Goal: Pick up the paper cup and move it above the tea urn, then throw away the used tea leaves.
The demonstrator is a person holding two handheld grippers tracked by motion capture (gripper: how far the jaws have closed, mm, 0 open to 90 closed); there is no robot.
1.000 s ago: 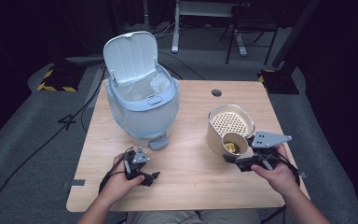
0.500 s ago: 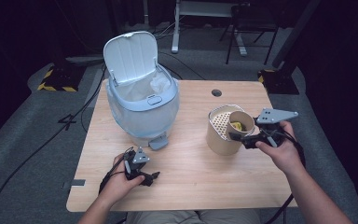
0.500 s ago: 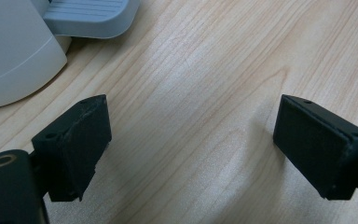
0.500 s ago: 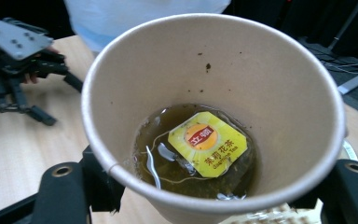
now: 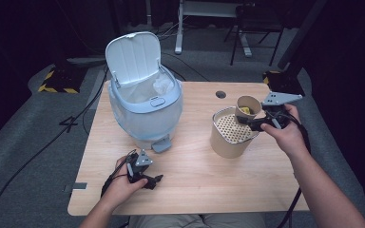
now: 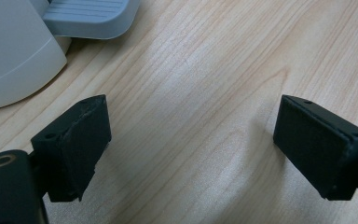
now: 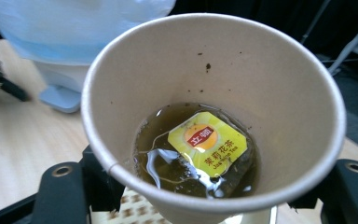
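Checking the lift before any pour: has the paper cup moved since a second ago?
Yes. The paper cup, clamped in the right gripper, has gone from the near side of the perforated container up and away to above its far rim.

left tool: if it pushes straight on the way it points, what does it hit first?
Probably the bare table itself: the open left tool tilts down at the wood. The bin's pedal sits farther ahead and off to one side; depth is hard to judge.

Blk grippers (image 5: 258, 122), grey tri plate, blk cables, bare forearms.
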